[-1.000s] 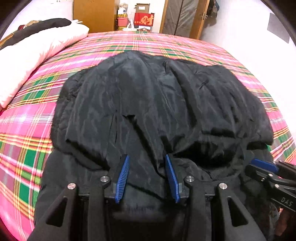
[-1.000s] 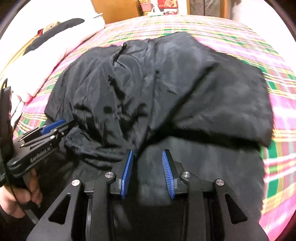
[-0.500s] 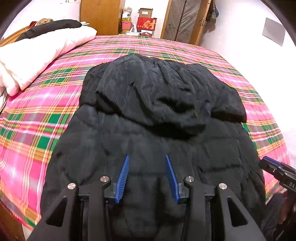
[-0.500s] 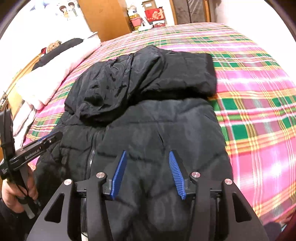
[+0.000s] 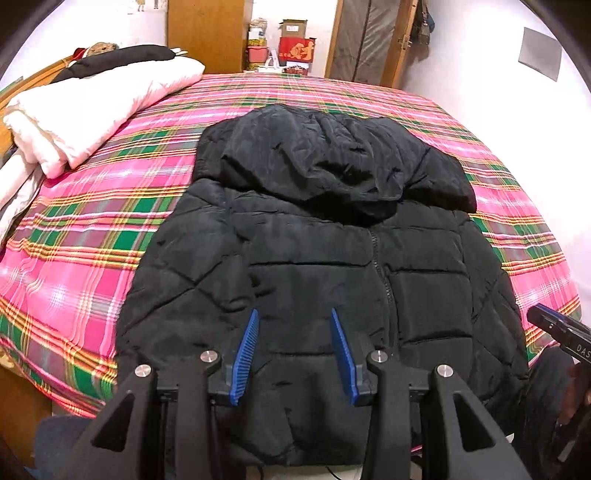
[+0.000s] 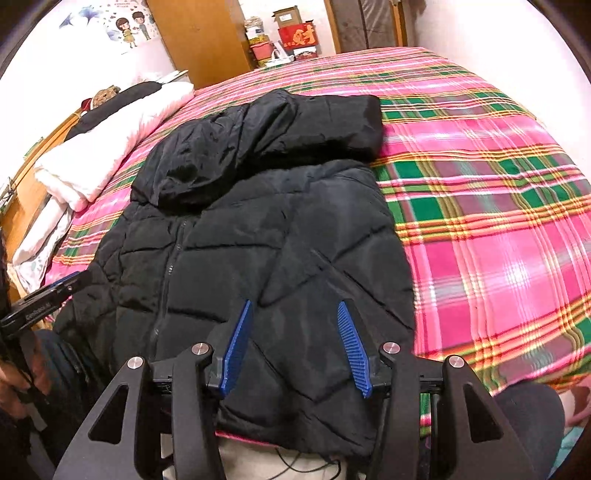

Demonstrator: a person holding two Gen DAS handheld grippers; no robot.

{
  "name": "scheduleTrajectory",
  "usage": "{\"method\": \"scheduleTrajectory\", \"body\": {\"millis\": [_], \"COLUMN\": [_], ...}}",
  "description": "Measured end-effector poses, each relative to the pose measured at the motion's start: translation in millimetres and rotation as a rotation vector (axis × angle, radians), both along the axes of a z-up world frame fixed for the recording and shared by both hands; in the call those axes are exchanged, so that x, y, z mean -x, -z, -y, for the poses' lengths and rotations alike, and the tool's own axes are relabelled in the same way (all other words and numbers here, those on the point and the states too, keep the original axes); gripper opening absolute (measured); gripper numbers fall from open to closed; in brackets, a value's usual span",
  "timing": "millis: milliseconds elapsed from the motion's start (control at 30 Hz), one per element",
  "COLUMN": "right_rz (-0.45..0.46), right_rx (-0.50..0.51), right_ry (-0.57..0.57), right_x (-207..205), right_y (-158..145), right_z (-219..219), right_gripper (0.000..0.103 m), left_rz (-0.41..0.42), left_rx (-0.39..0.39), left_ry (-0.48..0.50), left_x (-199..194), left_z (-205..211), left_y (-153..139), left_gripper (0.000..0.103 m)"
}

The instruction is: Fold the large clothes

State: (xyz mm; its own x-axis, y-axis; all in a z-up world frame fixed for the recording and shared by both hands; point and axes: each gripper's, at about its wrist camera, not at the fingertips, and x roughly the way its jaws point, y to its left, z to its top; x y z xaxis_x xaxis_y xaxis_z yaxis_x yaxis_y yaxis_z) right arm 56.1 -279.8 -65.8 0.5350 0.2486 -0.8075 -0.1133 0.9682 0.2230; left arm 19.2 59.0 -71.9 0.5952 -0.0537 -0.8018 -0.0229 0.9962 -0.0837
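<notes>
A black quilted jacket [image 5: 314, 280] lies front up on the plaid bed, zipper [image 5: 384, 280] running toward me, its hem at the near edge. Its hood [image 5: 332, 162] is laid flat at the far end, over the collar. My left gripper [image 5: 293, 314] hovers over the lower left front panel, open, with nothing between its blue pads. The right gripper [image 6: 294, 304] hovers above the jacket [image 6: 258, 258] on its lower right panel, also open and empty. Each gripper shows at the edge of the other's view: the right gripper [image 5: 554, 328] and the left gripper [image 6: 55, 291].
A pink and green plaid sheet [image 5: 92, 229] covers the bed. A folded white duvet [image 5: 92, 110] with a dark garment on it lies at the left. A wooden wardrobe [image 5: 205, 33] and boxes [image 5: 295, 48] stand behind. A person's hand [image 6: 22, 373] holds the left gripper.
Both grippers have drawn back from the hood toward the near edge of the bed and risen a little. The right jaws stand wider than a second ago. The jacket lies still.
</notes>
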Motion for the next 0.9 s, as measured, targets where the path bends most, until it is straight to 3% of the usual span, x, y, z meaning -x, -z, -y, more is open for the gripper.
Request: {"method": "scheduleTrajectory", "body": {"millis": [233, 333, 567, 800, 900], "right_rz": [-0.040, -0.067, -0.119, -0.155, -0.180], "right_rx": [-0.009, -0.008, -0.031, -0.052, -0.071], "right_ry": [0.047, 0.058, 0.107, 0.156, 0.165], "right_x": [2, -1, -6, -17, -18], "right_y": [13, 23, 42, 60, 68], "right_z": [13, 17, 33, 49, 53], "right_gripper": [0.051, 0.059, 0.060, 0.061, 0.062], "left_rz": [0.003, 0.000, -0.038, -0.165, -0.203], "left_rx": [-0.009, -0.016, -0.024, 0.085, 0.119], "left_ry": [-0.073, -0.124, -0.253, -0.319, -0.314], "left_x": [4, 3, -10, -30, -34], "left_z": [-27, -44, -96, -137, -136], "left_y": [2, 4, 16, 49, 60], "left_gripper": [0.042, 0.048, 0.052, 0.055, 0.055]}}
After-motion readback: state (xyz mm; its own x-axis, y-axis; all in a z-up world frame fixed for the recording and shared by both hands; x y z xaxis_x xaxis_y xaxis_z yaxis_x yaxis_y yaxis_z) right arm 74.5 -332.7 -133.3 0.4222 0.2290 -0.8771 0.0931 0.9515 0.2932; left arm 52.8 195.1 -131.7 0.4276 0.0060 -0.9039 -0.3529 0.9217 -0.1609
